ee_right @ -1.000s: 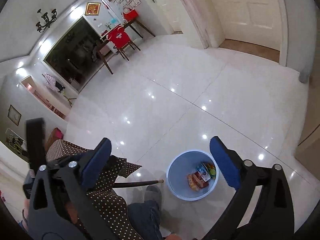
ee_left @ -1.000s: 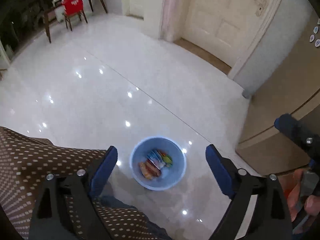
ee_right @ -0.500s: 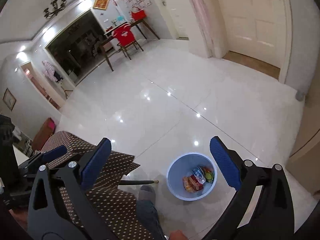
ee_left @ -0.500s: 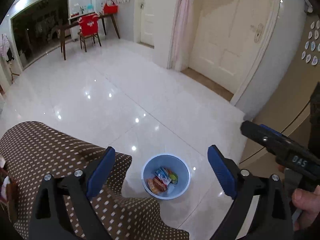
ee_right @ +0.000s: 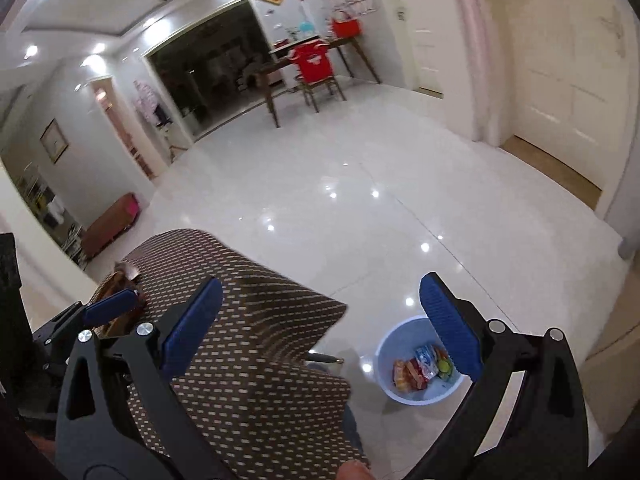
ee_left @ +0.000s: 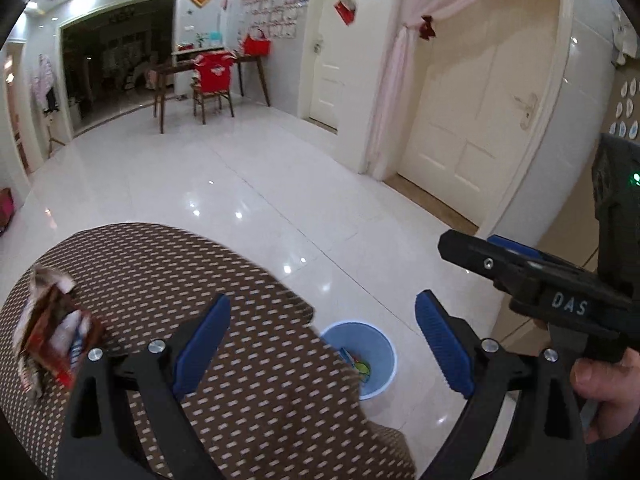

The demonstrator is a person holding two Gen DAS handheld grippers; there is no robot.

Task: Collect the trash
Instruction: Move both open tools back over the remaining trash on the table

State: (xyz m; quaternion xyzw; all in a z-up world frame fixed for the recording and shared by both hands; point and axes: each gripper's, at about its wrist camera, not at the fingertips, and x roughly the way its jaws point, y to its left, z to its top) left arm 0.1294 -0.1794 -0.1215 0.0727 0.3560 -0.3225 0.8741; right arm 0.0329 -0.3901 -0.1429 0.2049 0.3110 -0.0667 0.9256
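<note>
Both views have swung up from the bin to the dotted worktop; the left gripper and right gripper gape wide and empty, so the red wrapper looks next.

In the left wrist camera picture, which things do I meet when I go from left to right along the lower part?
Snack wrapper → dotted tablecloth → left gripper → blue trash bin → right gripper.
</note>
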